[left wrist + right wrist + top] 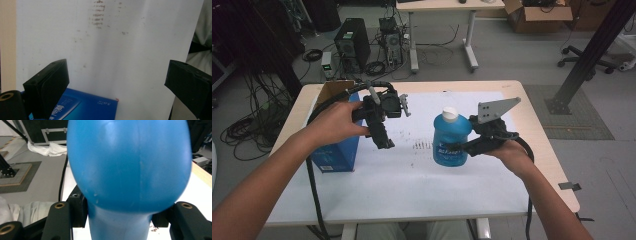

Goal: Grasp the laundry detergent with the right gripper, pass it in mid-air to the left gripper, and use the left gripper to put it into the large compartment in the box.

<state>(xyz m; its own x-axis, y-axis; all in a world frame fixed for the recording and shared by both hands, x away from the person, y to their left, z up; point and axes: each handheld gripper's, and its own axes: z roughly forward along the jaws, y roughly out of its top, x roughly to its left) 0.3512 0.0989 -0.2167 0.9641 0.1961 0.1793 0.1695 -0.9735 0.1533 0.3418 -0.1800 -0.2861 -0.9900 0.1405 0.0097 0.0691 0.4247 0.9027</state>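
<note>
We've got the blue bottle [451, 140] right of centre on the table [422, 200], its narrow waist pinched between the right gripper's [462, 147] 2 jaws — a sensible grab, since the smooth, glossy plastic bulges above and can't slip down. White cap [450, 112] on top. Our left gripper [117, 82] hovers with jaws apart and empty, over the white sheet [140, 50], beside the blue cardboard box [337, 150] at the left.

I see open white sheet [412, 170] between blue box [334, 155] and bottle [451, 140]. Both crowd my sides.
</note>
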